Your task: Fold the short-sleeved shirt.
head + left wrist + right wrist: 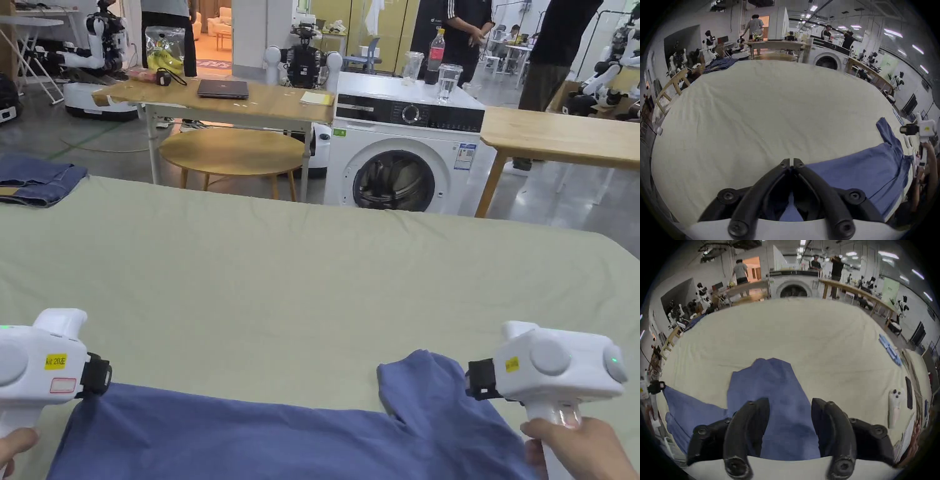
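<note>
Blue short-sleeved shirt (pixel 250 431) lies flat at the near edge of the counter (pixel 312 269), under its pale green cover. Left gripper (pixel 791 163): fingers (pixel 799 164) pressed together, pinching the shirt's left corner. Right gripper (pixel 790 404): fingers (pixel 760 404) spread, straddling the sleeve (pixel 773 378), not pinching. Wide bare cover beyond the shirt; folded jeans (pixel 37 178) at the far left edge.
</note>
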`<state>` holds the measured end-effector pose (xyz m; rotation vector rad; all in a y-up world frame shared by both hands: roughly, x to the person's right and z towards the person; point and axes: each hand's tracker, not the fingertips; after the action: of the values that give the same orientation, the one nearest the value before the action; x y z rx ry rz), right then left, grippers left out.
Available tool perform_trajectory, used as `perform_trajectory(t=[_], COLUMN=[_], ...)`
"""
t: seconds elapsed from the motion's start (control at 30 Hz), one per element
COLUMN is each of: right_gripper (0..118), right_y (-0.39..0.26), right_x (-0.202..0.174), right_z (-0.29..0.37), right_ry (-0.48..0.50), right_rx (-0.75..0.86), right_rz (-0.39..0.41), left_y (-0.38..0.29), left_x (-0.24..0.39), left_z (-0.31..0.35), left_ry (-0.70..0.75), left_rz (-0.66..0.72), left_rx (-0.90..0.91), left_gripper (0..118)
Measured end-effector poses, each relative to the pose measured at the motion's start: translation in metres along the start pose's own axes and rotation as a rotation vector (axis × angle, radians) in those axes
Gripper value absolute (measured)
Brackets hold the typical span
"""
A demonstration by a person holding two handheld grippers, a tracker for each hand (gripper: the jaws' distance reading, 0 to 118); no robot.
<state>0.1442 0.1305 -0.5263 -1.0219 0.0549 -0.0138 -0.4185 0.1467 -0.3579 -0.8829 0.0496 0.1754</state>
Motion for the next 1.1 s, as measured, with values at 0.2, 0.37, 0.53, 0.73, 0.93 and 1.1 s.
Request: perform_trajectory(t=[0.2, 0.37, 0.53, 0.73, 0.93, 1.1], right_gripper=[56, 25, 1, 0, 0, 0], right_y=[0.008, -0.002, -0.006, -0.021, -0.052, -0.088], right_x=[0.002, -0.003, -0.003, -0.002, 0.003, 0.014], right_z=[-0.057, -0.054, -0.057, -0.004, 0.08, 0.133], right_ry=[0.012, 0.009, 0.046, 0.089, 0.079, 0.068], right_rx=[-0.171, -0.134, -0.117, 0.035, 0.179, 0.231], right_rz=[0.007, 0.0, 0.033, 0.031, 0.09, 0.1], left_y=[-0.009, -0.013, -0.016, -0.02, -0.028, -0.045], left_x=[0.0, -0.002, -0.001, -0.002, -0.007, -0.013], left_z=[0.001, 0.002, 0.002, 0.015, 0.042, 0.074], left_ry=[-0.003, -0.007, -0.016, -0.021, -0.037, -0.051], left_rz=[-0.002, 0.023, 0.032, 0.039, 0.03, 0.026], left_rx=[0.0, -0.002, -0.003, 0.018, 0.056, 0.107], left_gripper=[0, 0, 0, 0, 0, 0])
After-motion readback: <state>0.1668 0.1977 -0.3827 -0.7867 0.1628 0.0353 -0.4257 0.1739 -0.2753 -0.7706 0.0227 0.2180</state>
